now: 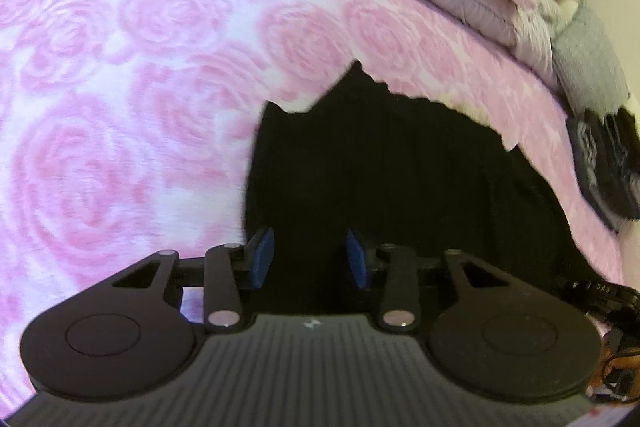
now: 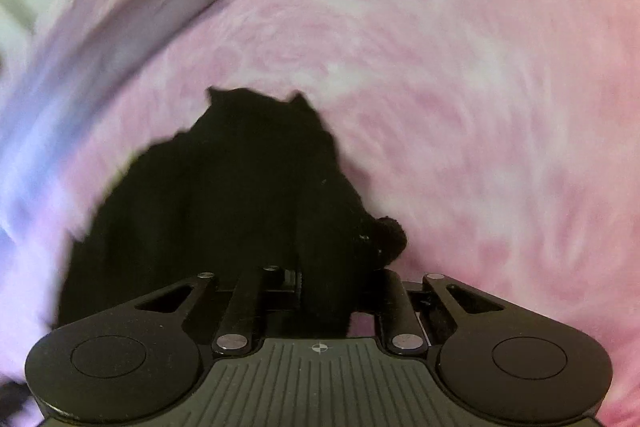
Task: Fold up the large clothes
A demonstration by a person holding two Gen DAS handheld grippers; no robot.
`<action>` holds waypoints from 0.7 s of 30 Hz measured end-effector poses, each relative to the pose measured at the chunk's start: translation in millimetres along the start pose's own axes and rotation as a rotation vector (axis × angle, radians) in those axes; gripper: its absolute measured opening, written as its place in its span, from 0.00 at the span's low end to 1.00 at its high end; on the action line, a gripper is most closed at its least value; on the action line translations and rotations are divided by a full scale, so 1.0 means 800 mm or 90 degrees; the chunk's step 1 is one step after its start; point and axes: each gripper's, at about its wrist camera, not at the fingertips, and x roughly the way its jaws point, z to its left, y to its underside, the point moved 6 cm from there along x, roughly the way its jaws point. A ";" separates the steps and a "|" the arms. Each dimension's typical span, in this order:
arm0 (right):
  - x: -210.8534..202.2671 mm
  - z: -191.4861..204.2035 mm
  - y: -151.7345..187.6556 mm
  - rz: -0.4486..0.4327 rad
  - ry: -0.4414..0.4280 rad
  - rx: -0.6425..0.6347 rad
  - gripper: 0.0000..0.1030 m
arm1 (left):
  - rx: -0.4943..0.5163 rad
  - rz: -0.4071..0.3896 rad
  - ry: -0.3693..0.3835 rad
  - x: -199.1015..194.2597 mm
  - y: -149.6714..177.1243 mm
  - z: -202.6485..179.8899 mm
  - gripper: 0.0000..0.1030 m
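Right wrist: right hand-held gripper [image 2: 320, 291] tilted down, clamping black garment [image 2: 240, 187].

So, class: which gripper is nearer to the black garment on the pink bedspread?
Right. The right gripper has the black garment bunched between its fingers, apparently gripped. The left gripper hovers over the cloth's edge, blue pads apart, not visibly touching.

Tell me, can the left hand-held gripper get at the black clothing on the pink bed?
Probably yes. The left hand-held gripper hangs right over the black garment, blue pads apart, nothing in between.
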 end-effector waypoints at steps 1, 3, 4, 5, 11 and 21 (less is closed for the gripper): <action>-0.014 0.027 -0.005 -0.030 0.024 -0.068 0.11 | -0.008 -0.003 0.005 -0.007 -0.001 0.006 0.34; -0.045 0.096 -0.010 -0.108 0.045 -0.215 0.11 | -0.024 -0.005 0.014 -0.022 0.000 0.021 0.34; -0.057 0.131 -0.005 -0.137 0.043 -0.283 0.11 | -0.035 -0.004 0.020 -0.028 0.001 0.029 0.34; -0.068 0.169 0.005 -0.164 0.032 -0.351 0.10 | -0.050 0.000 0.030 -0.035 0.003 0.040 0.34; -0.097 0.337 0.158 -0.289 -0.062 -0.720 0.10 | -0.129 0.016 0.067 -0.056 0.021 0.101 0.33; -0.057 0.369 0.300 -0.171 -0.024 -0.963 0.38 | -0.165 0.044 0.128 -0.070 0.036 0.130 0.33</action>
